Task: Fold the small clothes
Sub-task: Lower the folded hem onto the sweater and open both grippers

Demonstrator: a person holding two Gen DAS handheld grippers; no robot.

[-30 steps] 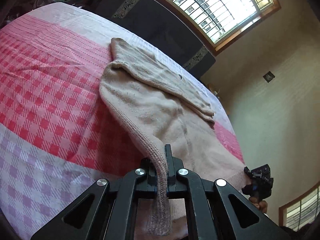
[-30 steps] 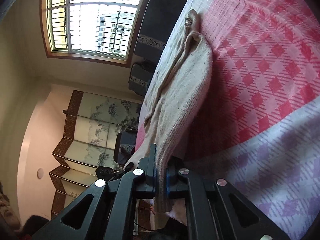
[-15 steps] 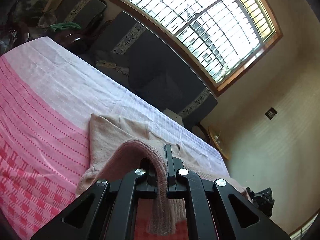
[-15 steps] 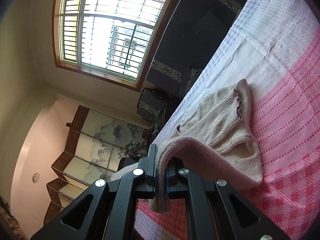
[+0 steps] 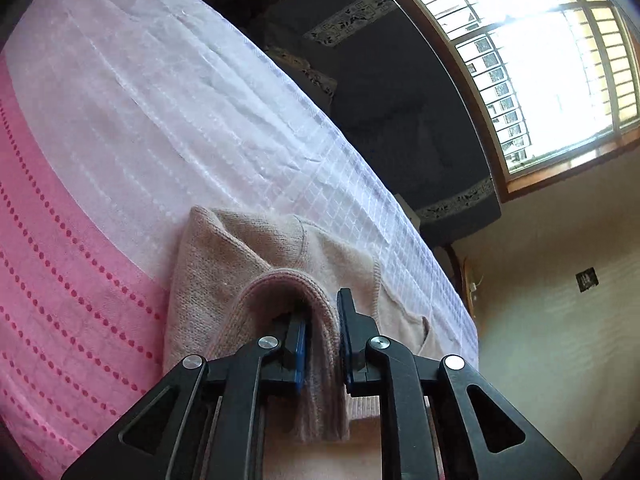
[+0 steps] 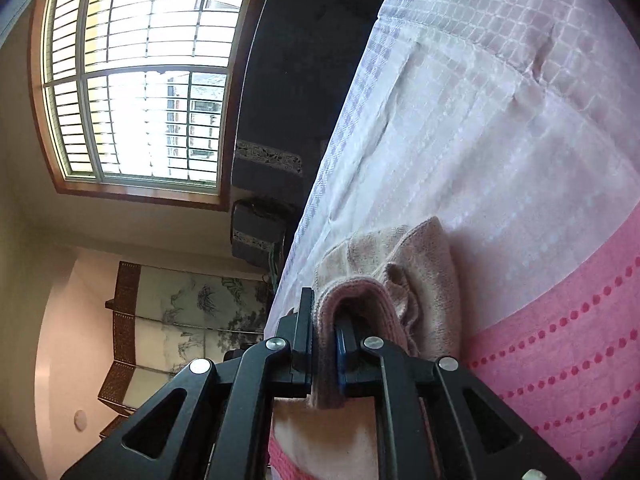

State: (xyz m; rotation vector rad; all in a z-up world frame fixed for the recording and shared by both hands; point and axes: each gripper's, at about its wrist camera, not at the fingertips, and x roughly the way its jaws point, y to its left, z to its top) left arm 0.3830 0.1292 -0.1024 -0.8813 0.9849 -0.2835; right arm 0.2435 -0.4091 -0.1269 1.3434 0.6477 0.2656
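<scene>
**A:** Start with the left wrist view. Why is the sweater (image 5: 256, 264) humped up like that?

**B:** The left gripper (image 5: 322, 340) has its fingers (image 5: 298, 344) closed on the ribbed hem (image 5: 316, 360), which arches over them at lower centre. The rest of the sweater lies flat on the bed (image 5: 160, 100) just beyond, in the middle of the frame. I judge the hem is being carried over the body to make a fold.

**A:** Room to move?

**B:** Plenty of bare sheet toward the upper left. The bed's far edge runs diagonally from top centre to the right, with a dark sofa (image 5: 400, 80) beyond it, so the hem should land short of that edge.

**A:** And the right wrist view?

**B:** Same story. The right gripper (image 6: 324, 344) has its fingers (image 6: 306, 332) clamped on the hem (image 6: 326, 360) at lower centre; the sweater (image 6: 424, 272) is bunched just ahead of them on the bed (image 6: 500, 140).

**A:** Edges here?

**B:** The bed edge runs from top centre down toward the gripper, with the window (image 6: 136, 80) and a painted screen (image 6: 180, 312) on the left. Open sheet fills the upper right. Both corners held level should, I think, keep the fold straight.
</scene>
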